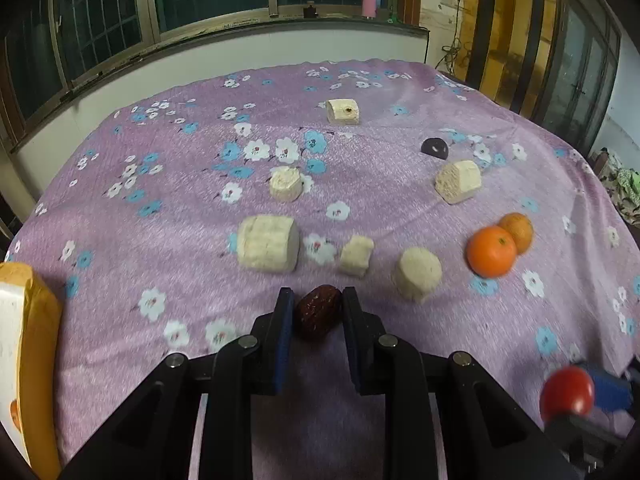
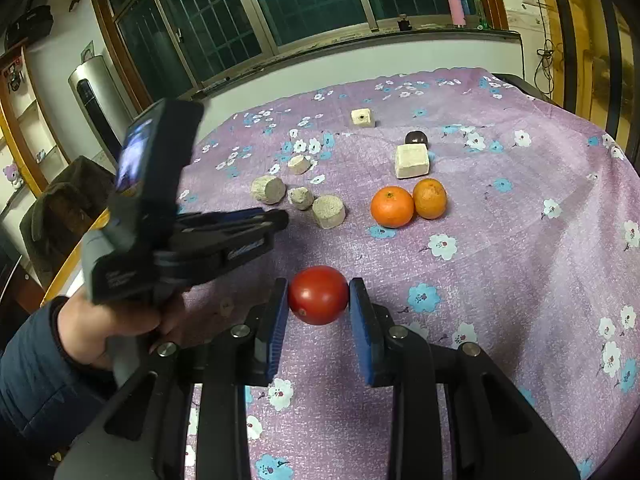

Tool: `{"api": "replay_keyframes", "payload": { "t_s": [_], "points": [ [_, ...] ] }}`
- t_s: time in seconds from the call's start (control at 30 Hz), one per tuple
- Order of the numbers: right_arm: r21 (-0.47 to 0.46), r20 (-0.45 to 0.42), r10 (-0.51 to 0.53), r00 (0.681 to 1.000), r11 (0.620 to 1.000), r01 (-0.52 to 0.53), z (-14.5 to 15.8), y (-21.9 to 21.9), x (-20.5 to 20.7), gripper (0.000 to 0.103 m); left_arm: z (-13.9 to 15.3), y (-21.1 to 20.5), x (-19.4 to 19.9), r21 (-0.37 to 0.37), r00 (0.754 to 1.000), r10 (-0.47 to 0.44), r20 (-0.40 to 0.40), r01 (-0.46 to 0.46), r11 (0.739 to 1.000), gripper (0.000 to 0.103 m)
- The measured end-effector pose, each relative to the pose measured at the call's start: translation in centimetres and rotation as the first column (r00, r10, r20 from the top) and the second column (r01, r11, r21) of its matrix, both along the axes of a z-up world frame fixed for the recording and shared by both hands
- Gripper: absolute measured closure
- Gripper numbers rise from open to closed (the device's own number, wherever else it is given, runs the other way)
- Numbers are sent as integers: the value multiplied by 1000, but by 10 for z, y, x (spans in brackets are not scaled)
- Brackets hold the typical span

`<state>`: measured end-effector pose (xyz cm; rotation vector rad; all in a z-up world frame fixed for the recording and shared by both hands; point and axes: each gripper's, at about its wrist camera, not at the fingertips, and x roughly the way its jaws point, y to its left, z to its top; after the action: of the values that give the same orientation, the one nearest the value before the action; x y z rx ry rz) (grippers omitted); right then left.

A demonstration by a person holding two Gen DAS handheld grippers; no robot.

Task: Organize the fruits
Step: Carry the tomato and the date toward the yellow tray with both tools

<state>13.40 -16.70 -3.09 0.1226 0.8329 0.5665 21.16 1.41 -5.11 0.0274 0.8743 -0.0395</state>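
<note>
Left wrist view shows the left gripper (image 1: 316, 312) at the lower middle of the frame, its two blue-padded fingers closed onto a wrinkled dark red date (image 1: 318, 312) that sits between them above the purple flowered tablecloth (image 1: 160, 220). At the lower right corner a round red tomato (image 1: 567, 394) appears, blurred. Right wrist view shows the right gripper (image 2: 319, 300) at the lower middle, its pads pressing both sides of this tomato (image 2: 318, 300), which is held above the cloth. Two orange mandarins (image 2: 408, 203) lie touching each other at the centre right of that frame. Several pale beige cut chunks (image 2: 298, 196) lie scattered left of the mandarins. A dark purple round fruit (image 2: 416, 137) sits just behind a beige block (image 2: 413, 161) in the upper middle. A hand (image 2: 108, 332) in a dark blue sleeve (image 2: 36, 372) holds the left gripper's handle at the left edge.
</note>
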Motion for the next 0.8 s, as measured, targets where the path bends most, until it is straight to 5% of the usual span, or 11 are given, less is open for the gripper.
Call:
{"api": "replay_keyframes", "payload": {
  "t_s": [0.37, 0.8],
  "points": [
    [-1, 18, -19, 1000, 1000, 19, 2, -3, -1, 71, 17, 16, -65, -74, 996, 71, 62, -66, 995, 80],
    [-35, 56, -49, 997, 998, 51, 1, -1, -1, 71, 22, 16, -89, -122, 981, 76, 178, -54, 991, 80]
  ]
}}
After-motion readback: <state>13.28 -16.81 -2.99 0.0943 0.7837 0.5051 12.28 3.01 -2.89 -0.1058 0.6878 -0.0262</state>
